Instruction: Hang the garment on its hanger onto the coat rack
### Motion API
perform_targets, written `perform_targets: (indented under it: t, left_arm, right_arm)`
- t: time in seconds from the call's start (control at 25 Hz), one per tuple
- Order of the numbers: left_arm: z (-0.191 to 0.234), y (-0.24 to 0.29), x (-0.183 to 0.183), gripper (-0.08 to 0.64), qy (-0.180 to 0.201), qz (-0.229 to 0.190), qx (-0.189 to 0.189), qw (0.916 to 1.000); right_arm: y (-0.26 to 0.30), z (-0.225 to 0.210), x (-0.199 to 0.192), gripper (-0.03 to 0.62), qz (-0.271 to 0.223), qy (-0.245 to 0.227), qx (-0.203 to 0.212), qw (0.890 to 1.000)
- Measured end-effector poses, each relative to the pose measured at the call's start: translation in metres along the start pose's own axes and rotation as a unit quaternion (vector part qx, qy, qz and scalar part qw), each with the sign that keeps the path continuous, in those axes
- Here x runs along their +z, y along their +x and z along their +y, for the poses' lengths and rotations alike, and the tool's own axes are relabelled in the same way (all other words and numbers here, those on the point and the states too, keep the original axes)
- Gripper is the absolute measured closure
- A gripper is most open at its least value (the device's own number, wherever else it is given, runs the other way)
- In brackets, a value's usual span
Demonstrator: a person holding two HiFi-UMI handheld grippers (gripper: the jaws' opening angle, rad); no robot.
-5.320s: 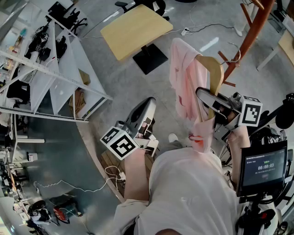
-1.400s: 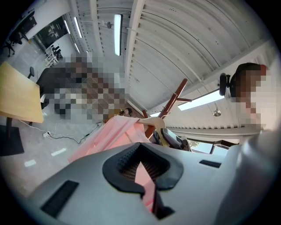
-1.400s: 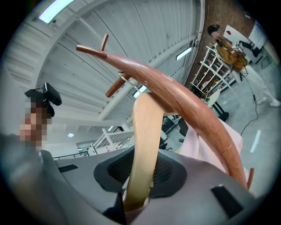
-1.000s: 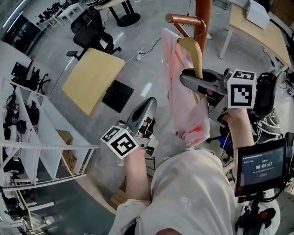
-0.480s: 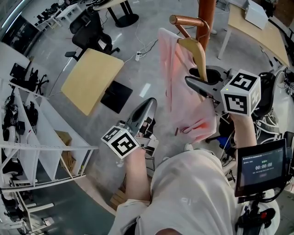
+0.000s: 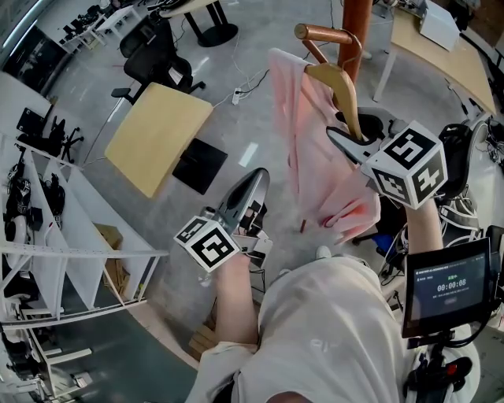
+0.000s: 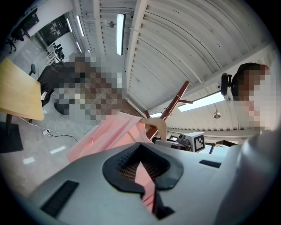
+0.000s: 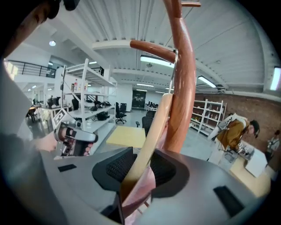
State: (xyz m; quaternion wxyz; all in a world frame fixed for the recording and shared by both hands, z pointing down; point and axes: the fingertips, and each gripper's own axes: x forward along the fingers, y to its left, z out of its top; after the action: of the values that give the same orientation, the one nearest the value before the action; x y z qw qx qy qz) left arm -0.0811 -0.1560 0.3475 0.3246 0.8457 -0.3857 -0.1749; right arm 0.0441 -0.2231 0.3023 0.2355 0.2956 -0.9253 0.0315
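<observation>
A pink garment (image 6: pixel 311 149) hangs on a wooden hanger (image 6: pixel 339 83), whose wire hook rests over a peg (image 6: pixel 319 33) of the reddish-brown coat rack (image 6: pixel 356 20). My right gripper (image 6: pixel 337 138) sits at the hanger's lower arm. In the right gripper view the hanger (image 8: pixel 153 127) runs between the pads with a gap on each side, so my right gripper (image 8: pixel 142 151) is open; the peg (image 8: pixel 151 46) and the rack's pole (image 8: pixel 184 88) rise just beyond. My left gripper (image 6: pixel 253 177) hangs low and apart, shut and holding nothing, and the garment (image 7: pixel 105 136) shows beyond it.
A yellow table (image 6: pixel 157 134) and a black office chair (image 6: pixel 157 55) stand on the floor to the left, with white shelving (image 6: pixel 47 228) further left. A desk (image 6: pixel 441 55) stands at the upper right. A tablet screen (image 6: pixel 445 287) sits by my right side.
Five seconds ago the hanger was held away from the rack; its hook now rests on the peg. Over the last second my right gripper rolled and slipped slightly down the hanger arm.
</observation>
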Motion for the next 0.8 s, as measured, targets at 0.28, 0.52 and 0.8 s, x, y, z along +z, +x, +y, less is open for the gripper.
perform_targets:
  t: [0.28,0.52,0.8]
  left_arm:
    - [0.002,-0.001,0.001,0.554,-0.004,-0.007,0.001,1.0000]
    - [0.002,0.000,0.000,0.554,-0.005,-0.008,0.000,1.0000]
    - [0.003,0.002,-0.003,0.554,-0.006,-0.004,-0.001,1.0000]
  right_arm:
    - [-0.005,-0.008,-0.005,0.491,0.024,-0.052,-0.051,0.997]
    - [-0.009,-0.007,-0.011,0.491,0.041,-0.093,-0.072,0.992]
    - [-0.008,-0.009,-0.009,0.491,0.034,-0.080,-0.085,0.993]
